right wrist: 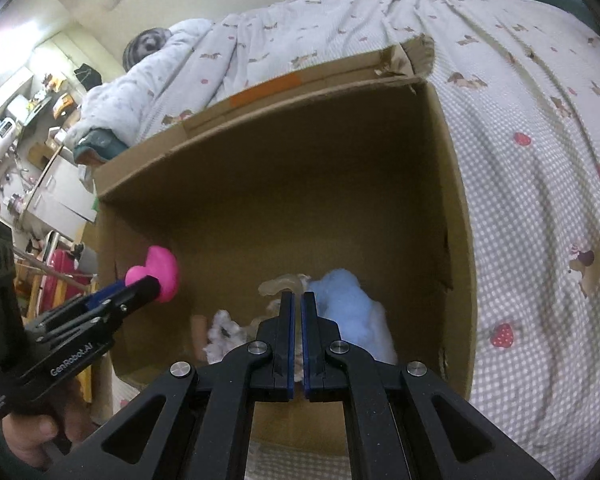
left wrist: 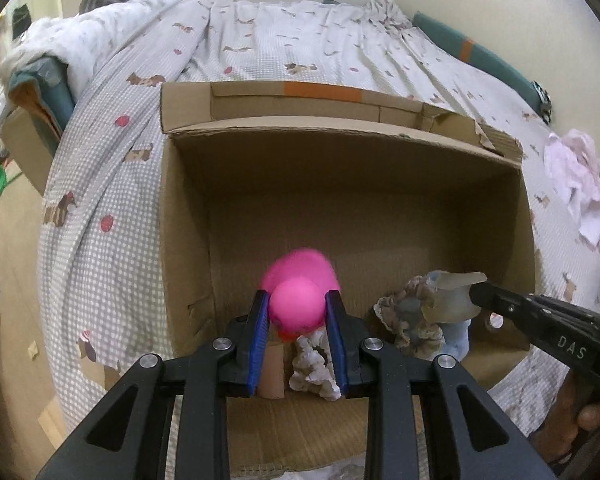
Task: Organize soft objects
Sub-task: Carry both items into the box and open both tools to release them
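- Leftmost, in the left wrist view: checked quilt point(left wrist: 100, 168) printed with dogs and red balls, draped over the bed edge and down beside the box.
- Open cardboard box point(left wrist: 340, 184) standing on the bed, flaps up, orange tape on the far flap.
- Left tool point(left wrist: 298, 304) over the near-left part of the box, blue pads clamped on either side of a pink soft toy point(left wrist: 296, 300); toy held above the box floor, its upper part blurred.
- Below that grip, on the box floor: a cardboard tube point(left wrist: 274, 368) standing upright, just beside a white frilly soft piece point(left wrist: 312, 368).
- Further right on the box floor: a beige ruffled soft piece point(left wrist: 408, 316) against a pale blue plush point(left wrist: 456, 336).
- Right tool point(left wrist: 474, 294) reaching in from the right edge, jaws pinched closed on a translucent whitish soft item point(left wrist: 456, 294) held over the blue plush.
- Far right on the bed, outside the box: a crumpled pale pink cloth point(left wrist: 576, 184).
- Right wrist view, left to right: left tool point(right wrist: 156, 280) gripping the pink soft toy point(right wrist: 164, 270) near the box's left wall; right tool point(right wrist: 298, 300) with pads nearly together, the whitish item point(right wrist: 276, 284) showing just past its tips; pale blue plush point(right wrist: 352, 312) on the floor beside the right pad.
- Hand point(right wrist: 32, 432) on the left tool's grip at the lower left of that view.
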### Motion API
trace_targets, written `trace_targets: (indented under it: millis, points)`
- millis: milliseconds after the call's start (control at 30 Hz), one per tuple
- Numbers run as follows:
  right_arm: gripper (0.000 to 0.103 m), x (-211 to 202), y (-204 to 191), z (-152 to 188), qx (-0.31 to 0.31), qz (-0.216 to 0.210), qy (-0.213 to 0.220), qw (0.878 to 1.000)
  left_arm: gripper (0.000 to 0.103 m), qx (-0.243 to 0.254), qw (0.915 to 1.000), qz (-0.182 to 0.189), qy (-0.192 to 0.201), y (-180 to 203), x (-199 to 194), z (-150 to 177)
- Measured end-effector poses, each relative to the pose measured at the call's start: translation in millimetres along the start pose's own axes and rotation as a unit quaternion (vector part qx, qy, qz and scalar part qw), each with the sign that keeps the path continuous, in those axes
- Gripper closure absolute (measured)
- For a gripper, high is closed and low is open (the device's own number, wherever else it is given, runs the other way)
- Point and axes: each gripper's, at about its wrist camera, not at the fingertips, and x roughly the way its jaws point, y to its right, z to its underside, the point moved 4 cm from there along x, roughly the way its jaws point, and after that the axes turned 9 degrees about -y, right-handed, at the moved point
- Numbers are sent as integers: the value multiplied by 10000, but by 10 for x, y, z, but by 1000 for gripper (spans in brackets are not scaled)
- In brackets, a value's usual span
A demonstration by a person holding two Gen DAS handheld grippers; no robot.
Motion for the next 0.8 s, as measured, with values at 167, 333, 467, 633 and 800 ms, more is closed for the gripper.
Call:
trace_targets:
  millis: [167,333,467,633,800]
  points:
    - [99,-11,51,-2,49,3,26,10000,78,10,10000,-48,-4,15,15,2]
    - [99,-15,123,38,76,48,40,10000,78,97,9999,-42,24,39,-13,23]
    - [99,-29,118,52,81,25,73,9999,78,80,9999,-16,91,48,-55,13]
    - [99,-35,103,50,102,7,104,9999,78,103,9999,6,97,65,-81,26]
    - [98,-28,95,55,222,-45,82,9997,77,125,9999,-51,107,63,-109,44]
